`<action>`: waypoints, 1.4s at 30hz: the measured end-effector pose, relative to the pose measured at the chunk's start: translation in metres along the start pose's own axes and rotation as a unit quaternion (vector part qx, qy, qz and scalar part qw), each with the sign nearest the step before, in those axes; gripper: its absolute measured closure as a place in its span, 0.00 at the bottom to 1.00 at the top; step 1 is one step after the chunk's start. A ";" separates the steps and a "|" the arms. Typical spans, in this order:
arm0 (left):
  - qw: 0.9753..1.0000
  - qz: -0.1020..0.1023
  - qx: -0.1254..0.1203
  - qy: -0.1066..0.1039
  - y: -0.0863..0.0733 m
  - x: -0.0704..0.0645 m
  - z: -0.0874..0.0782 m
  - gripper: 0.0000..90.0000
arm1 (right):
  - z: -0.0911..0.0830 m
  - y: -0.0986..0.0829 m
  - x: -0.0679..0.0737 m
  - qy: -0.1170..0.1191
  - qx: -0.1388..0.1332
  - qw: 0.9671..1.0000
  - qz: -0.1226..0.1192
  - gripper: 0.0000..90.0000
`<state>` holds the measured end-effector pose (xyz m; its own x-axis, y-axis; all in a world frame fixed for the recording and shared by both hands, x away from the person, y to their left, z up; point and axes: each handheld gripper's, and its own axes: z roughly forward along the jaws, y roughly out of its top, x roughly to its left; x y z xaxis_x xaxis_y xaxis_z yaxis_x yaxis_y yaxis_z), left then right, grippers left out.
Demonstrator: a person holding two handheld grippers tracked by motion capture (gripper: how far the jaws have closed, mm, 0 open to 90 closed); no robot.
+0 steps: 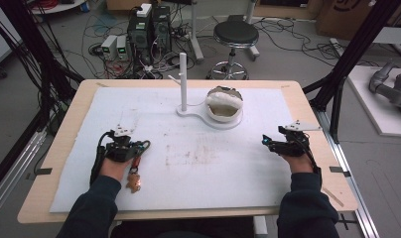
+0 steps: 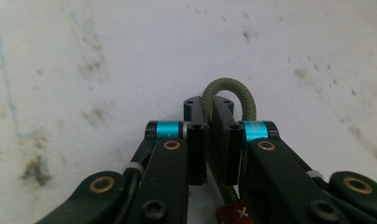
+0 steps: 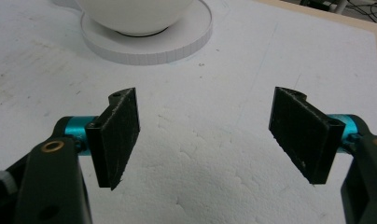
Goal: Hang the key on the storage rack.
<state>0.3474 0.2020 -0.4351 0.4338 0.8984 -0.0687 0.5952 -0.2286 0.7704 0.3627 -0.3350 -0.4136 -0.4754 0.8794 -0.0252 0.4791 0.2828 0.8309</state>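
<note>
My left gripper rests on the left of the white foam mat, shut on the olive-green cord loop of a keychain. In the left gripper view the loop arches out above the closed jaws of the left gripper, and a red tag shows below them. The keychain's small brown figure lies on the mat beside the person's left wrist. My right gripper sits low over the mat's right side. Its jaws stand wide open in the right gripper view, with bare foam between the right gripper pads.
A white stand with an upright post and a small side hook rises at the mat's far middle. Its round base carries a white bowl. The wooden table edge frames the mat. A stool and cables lie beyond.
</note>
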 end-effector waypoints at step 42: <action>0.995 -0.034 -0.084 -0.037 0.006 0.000 -0.031 0.78 | -0.001 -0.001 0.000 0.006 -0.004 1.000 0.004 0.28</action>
<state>0.3303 0.2122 -0.4109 0.4493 0.8780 -0.1653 0.5064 -0.0979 0.8567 0.3613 -0.3357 -0.4141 -0.4799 0.8773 -0.0111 0.4780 0.2721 0.8352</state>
